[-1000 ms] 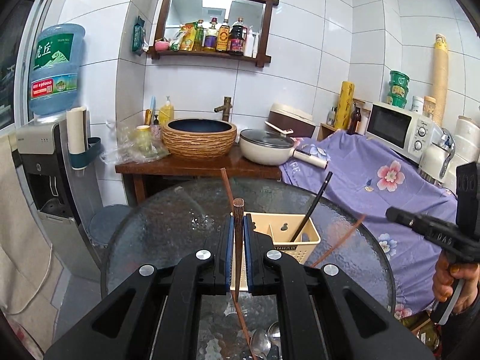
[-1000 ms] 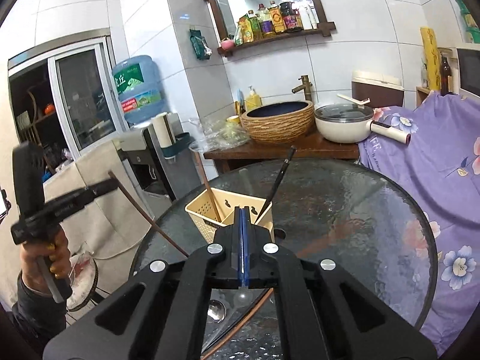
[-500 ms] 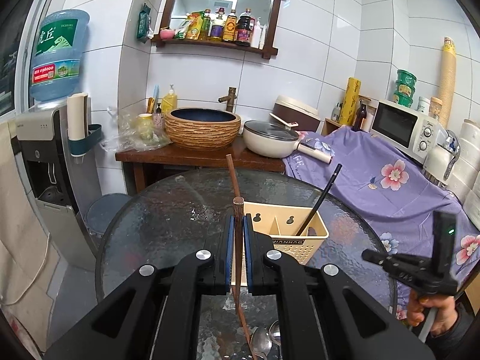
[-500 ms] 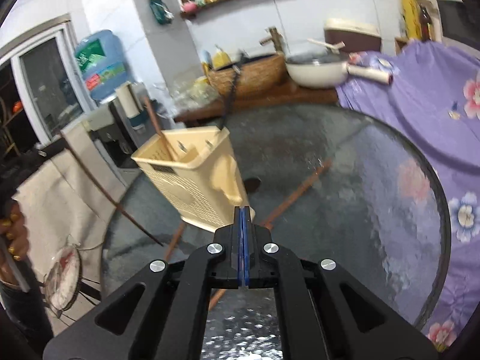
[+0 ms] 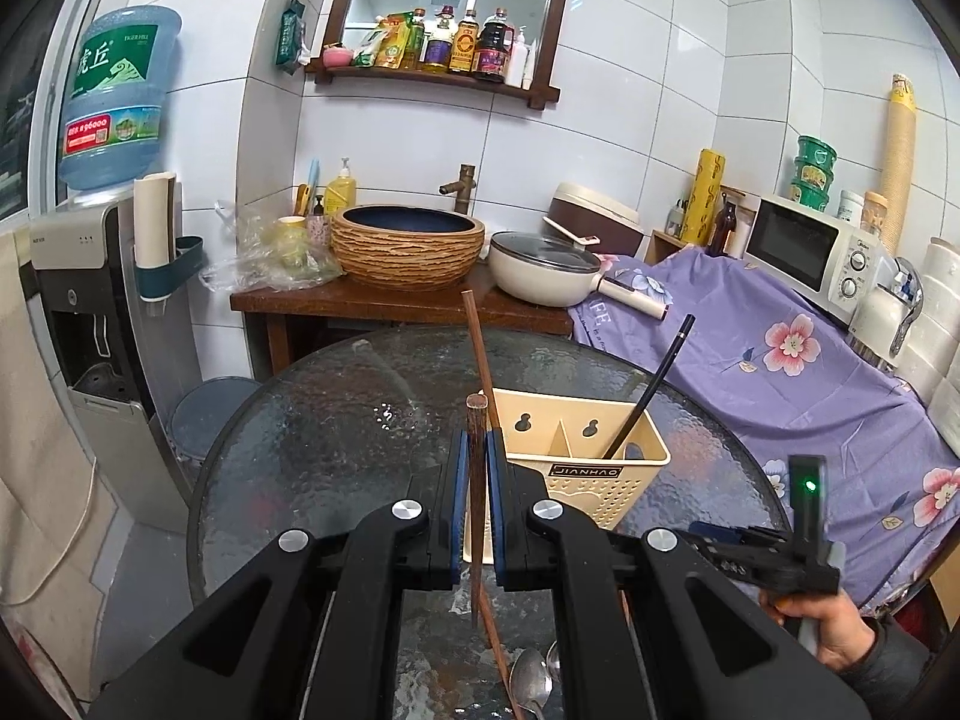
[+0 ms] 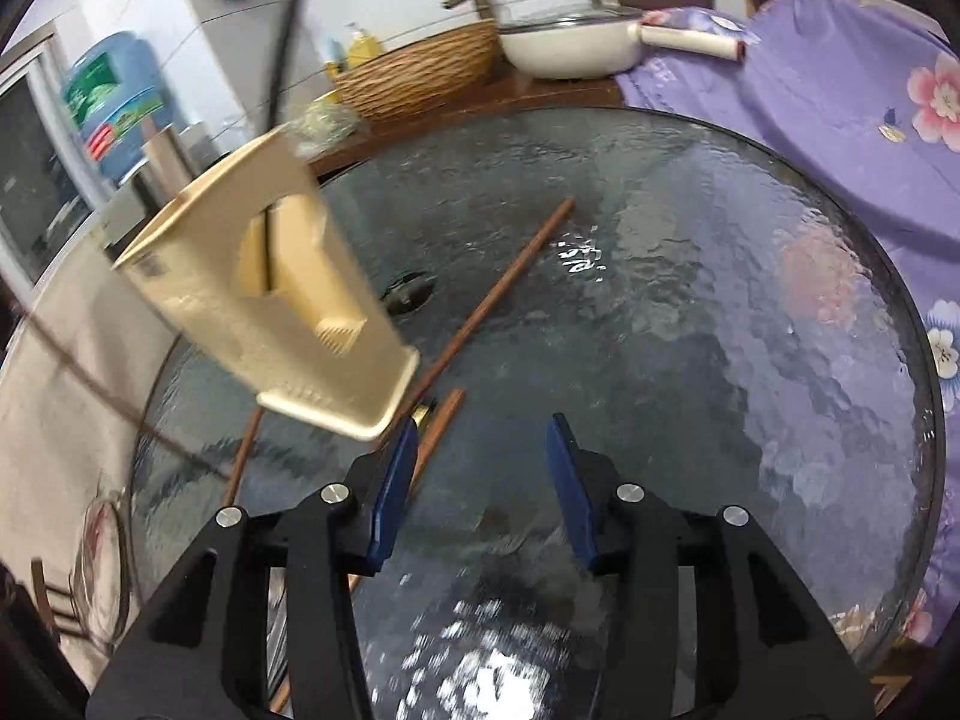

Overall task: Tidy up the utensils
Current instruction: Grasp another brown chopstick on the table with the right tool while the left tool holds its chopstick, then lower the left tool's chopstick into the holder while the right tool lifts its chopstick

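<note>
— Where is the chopstick (image 5: 477,480)?
— Clamped upright in the left gripper (image 5: 474,462) fingers, before the beige holder (image 5: 585,459) on the round glass counter (image 5: 336,420).
— And the right gripper (image 6: 483,468)?
— Its fingers have just been opening, empty, above the glass; tiled walls around.

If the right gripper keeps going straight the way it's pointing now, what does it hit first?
Most likely the bare glass table. The right gripper angles down at it, jaws open and empty. The brown chopstick lies just beside its left finger, so depth leaves some doubt.
</note>
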Demonstrator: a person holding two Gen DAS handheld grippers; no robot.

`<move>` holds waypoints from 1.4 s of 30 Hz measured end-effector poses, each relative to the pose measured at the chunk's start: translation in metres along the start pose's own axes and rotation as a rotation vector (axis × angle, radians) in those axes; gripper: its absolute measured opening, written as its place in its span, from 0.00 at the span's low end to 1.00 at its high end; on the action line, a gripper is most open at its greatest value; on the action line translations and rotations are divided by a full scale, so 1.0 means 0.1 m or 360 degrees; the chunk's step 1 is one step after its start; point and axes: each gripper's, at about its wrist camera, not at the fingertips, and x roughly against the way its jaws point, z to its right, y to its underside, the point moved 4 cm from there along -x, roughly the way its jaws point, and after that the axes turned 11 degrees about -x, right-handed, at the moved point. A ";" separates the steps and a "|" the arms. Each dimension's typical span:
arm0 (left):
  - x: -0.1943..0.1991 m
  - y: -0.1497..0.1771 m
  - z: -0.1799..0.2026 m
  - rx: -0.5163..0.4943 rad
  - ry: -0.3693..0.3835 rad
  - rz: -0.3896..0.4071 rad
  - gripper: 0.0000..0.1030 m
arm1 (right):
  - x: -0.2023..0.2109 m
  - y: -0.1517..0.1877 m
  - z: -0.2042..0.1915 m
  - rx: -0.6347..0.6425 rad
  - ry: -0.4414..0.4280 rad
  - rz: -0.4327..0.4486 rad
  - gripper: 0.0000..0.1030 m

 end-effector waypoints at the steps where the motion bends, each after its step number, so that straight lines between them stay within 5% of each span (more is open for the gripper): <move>1: 0.00 0.00 0.00 -0.0004 -0.0001 0.0002 0.06 | -0.05 -0.05 0.03 -0.0026 0.0027 0.0005 0.44; 8: 0.01 0.01 0.01 -0.0012 0.0006 0.0014 0.06 | -0.47 -0.57 0.21 -0.0184 0.0126 -0.0020 0.43; 18: 0.11 -0.05 -0.04 -0.0039 0.0000 0.0067 0.06 | -1.22 -1.18 0.18 -0.0253 0.0277 -0.0083 0.29; 32: 0.11 -0.10 0.07 -0.0087 0.0013 0.0103 0.06 | -1.55 -1.30 -0.03 -0.0042 0.0549 -0.0129 0.11; 42: 0.08 -0.12 0.09 -0.0071 0.0014 0.0103 0.06 | -1.25 -1.35 0.20 -0.0288 0.0267 -0.0069 0.07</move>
